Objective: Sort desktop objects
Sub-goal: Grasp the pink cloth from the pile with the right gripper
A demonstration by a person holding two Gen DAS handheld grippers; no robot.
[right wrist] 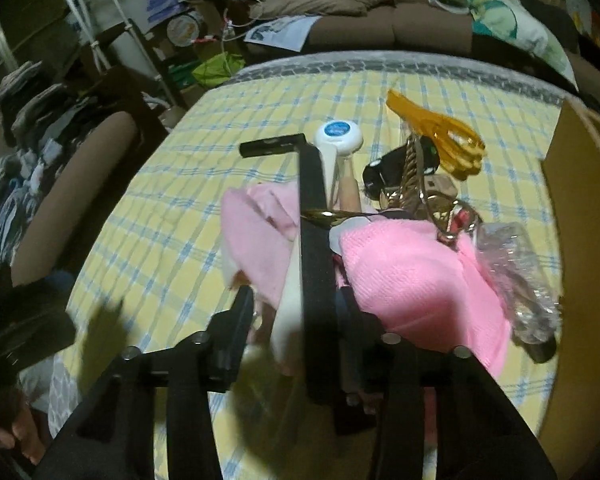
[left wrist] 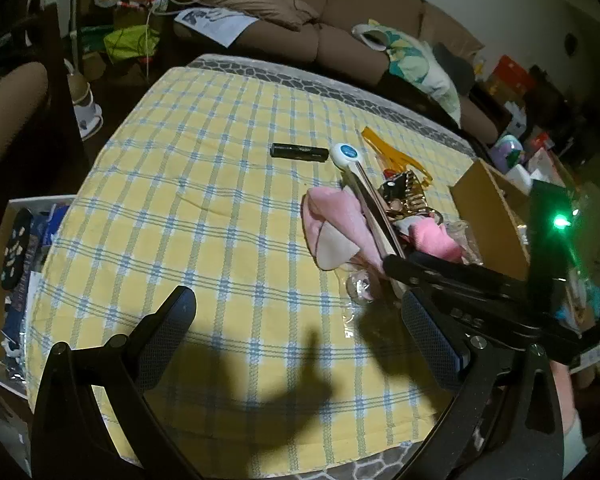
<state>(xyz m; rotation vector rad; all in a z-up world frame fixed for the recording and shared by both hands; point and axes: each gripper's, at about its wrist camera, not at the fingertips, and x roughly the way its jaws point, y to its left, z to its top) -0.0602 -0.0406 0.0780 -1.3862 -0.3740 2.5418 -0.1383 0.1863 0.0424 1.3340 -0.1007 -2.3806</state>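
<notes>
Well, my left-hand camera shows the left gripper (left wrist: 300, 336) hanging low over the near side of the table (left wrist: 180, 200), which has a yellow check cover. Its jaws are spread wide with nothing in them. Only this view shows the white bin (left wrist: 20, 208) down on the floor to the left. It also shows my right gripper (left wrist: 396, 264) from the side, reaching in flat and low from the right, near the cardboard box (left wrist: 488, 200).

My right-hand camera is blurry. The right gripper (right wrist: 296, 304) has its jaws squeezed on a long stick (right wrist: 332, 164) with a round white head. The stick lies across the pink cloth (right wrist: 404, 276), pointing away from me. Only this view shows the clear plastic bottle (right wrist: 516, 272) well, just beside the pink cloth.

Past the stick's head lies a black tube (left wrist: 298, 151), alone on the cover. An orange plastic thing (left wrist: 396, 156) lies to its right.
</notes>
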